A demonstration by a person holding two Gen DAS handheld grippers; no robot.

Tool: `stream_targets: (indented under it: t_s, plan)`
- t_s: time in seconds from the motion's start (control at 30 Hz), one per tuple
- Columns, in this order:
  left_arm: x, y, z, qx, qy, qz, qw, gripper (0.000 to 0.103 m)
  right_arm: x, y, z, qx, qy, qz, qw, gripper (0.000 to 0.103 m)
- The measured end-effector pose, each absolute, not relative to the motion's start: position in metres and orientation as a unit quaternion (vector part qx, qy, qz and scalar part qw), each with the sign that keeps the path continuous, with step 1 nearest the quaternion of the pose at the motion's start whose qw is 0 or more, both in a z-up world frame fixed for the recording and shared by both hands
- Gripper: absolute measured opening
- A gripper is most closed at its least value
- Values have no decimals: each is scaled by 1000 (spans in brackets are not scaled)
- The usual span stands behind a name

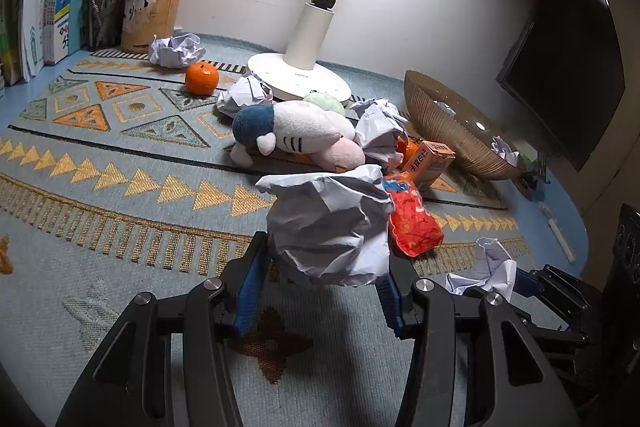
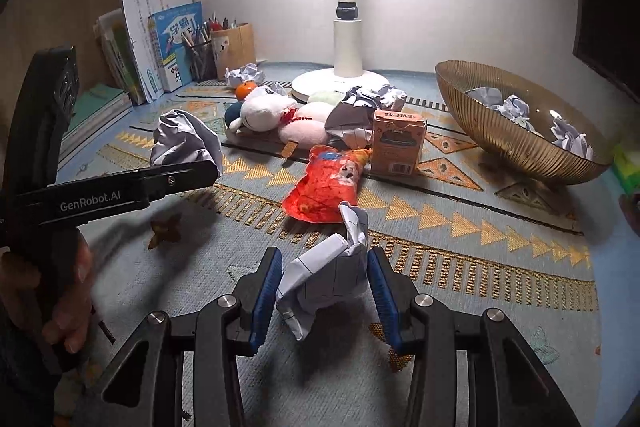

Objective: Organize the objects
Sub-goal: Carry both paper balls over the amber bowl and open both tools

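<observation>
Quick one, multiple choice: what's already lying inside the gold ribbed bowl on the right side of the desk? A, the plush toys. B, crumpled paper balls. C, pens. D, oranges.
B: the right wrist view shows only crumpled paper balls inside the gold bowl; the orange and the plush toys lie on the mat, and the pens stand in the holders by the books.

On the counter [image 2: 500, 267], the lamp [image 2: 347, 47] stands at the back in the middle, with books [image 2: 160, 47] and pen holders [image 2: 228, 51] to its left and the bowl [image 2: 512, 139] to its right, paper balls [image 2: 516, 107] inside it. Before the lamp lie the plush toys [image 2: 280, 119]; the box [image 2: 396, 143] stands right of them, the snack bag [image 2: 324, 187] in front.
</observation>
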State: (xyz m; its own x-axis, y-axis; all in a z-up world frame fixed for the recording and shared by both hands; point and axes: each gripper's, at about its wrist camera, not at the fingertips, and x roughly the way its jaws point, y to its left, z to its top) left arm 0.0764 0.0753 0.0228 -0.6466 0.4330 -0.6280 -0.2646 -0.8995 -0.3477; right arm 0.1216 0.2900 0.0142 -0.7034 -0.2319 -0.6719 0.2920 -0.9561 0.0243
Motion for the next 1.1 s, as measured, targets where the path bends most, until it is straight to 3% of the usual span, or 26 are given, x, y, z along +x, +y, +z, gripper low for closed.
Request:
stream_targets:
  t_s: [0.13, 0.3, 0.6, 0.77, 0.83, 0.87, 0.9, 0.93, 1.1]
  plan:
    - [76, 75, 22, -374, -113, 900, 193, 47, 121, 298, 18, 355, 29, -926, 122, 43]
    - [71, 100, 36, -378, -65, 899, 209, 47, 112, 342, 32, 372, -66, -915, 144, 43]
    - [23, 215, 131, -315, -24, 892, 323, 47, 79, 456, 159, 259, -104, -960, 22, 43]
    - [-19, 282, 129, -322, -11, 884, 339, 47, 18, 502, 165, 273, -131, -952, -33, 43]
    - [-30, 299, 122, -321, -11, 886, 334, 55, -6, 511, 157, 286, -131, -948, -46, 49]
    - [-34, 306, 119, -321, -9, 890, 324, 67, -17, 514, 151, 295, -125, -946, -56, 56]
    - [-39, 312, 115, -323, -4, 893, 312, 76, -25, 517, 145, 300, -115, -945, -67, 70]
    - [-42, 316, 111, -326, 0, 896, 300, 87, -30, 518, 139, 303, -103, -944, -80, 71]
    - [-26, 303, 102, -326, 16, 900, 290, 87, -5, 521, 111, 312, -103, -942, -74, 71]
